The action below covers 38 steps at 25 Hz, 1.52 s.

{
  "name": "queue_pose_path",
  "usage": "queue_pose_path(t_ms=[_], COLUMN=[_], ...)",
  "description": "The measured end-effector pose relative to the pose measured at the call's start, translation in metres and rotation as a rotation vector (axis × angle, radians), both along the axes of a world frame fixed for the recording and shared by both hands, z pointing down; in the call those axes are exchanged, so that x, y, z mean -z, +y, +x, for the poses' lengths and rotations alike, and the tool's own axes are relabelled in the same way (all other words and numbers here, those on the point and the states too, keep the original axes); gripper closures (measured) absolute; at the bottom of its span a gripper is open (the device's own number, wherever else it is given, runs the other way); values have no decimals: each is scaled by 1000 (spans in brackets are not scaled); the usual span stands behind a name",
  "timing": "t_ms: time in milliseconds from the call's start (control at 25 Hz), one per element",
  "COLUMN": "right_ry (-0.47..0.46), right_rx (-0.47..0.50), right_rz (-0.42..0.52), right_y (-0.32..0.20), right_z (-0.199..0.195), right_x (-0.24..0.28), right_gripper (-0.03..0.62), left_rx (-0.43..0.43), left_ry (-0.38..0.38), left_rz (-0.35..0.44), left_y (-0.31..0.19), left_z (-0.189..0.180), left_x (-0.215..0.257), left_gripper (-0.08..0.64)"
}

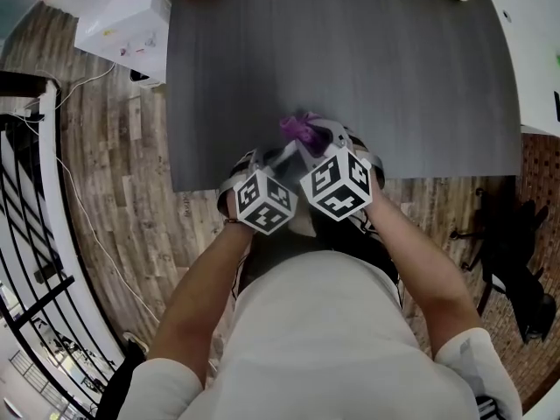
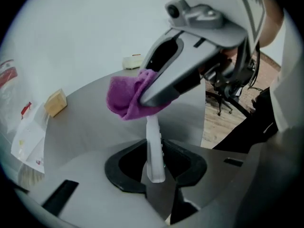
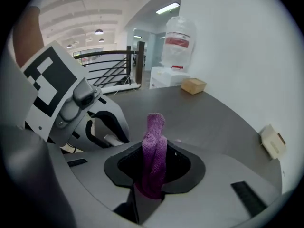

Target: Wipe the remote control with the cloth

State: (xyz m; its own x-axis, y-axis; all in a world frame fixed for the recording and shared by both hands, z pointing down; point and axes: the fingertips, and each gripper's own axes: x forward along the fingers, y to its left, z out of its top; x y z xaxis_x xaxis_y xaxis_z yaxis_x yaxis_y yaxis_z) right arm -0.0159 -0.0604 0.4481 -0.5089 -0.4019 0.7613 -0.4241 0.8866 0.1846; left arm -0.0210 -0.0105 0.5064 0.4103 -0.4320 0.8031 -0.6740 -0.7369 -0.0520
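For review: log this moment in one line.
left hand-held gripper: holds remote control | right hand-held gripper: holds cloth | cloth at remote's tip

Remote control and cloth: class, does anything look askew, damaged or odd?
Nothing stands out. The left tongs grip the white remote control edge-on, and the right tongs hold the purple cloth bunched at its far end.

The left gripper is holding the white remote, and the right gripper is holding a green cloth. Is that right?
Almost. The cloth is purple, not green. The right gripper view shows it pinched in the right gripper. The rest is right: the left gripper is holding the white remote.
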Motion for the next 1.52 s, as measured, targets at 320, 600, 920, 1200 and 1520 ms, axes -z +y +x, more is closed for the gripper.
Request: queue_pose_path(t_ms=[320,600,920,1200,1520], right_ry=[-6,-49,-96,19,52], right_rx=[0,-57,-173,-235,-217], right_rz=[-6,-49,-155,-164,-198], right_y=[-1,-4,-19,-46,-18], right_z=[-2,6,32,76,65], right_x=[-6,-4,-5,-22,-32], right_gripper=[489,489,489,489,489], left_rx=[43,84,-51,-236,-292], left_ry=[37,134,50,-139,-177], left_rz=[17,2,288,389,349], left_y=[15,10,-3,-7,-10], left_z=[-18,-21,-3,8,21], left_x=[-14,-14,42,53,51], left_gripper=[368,451,451,456,456])
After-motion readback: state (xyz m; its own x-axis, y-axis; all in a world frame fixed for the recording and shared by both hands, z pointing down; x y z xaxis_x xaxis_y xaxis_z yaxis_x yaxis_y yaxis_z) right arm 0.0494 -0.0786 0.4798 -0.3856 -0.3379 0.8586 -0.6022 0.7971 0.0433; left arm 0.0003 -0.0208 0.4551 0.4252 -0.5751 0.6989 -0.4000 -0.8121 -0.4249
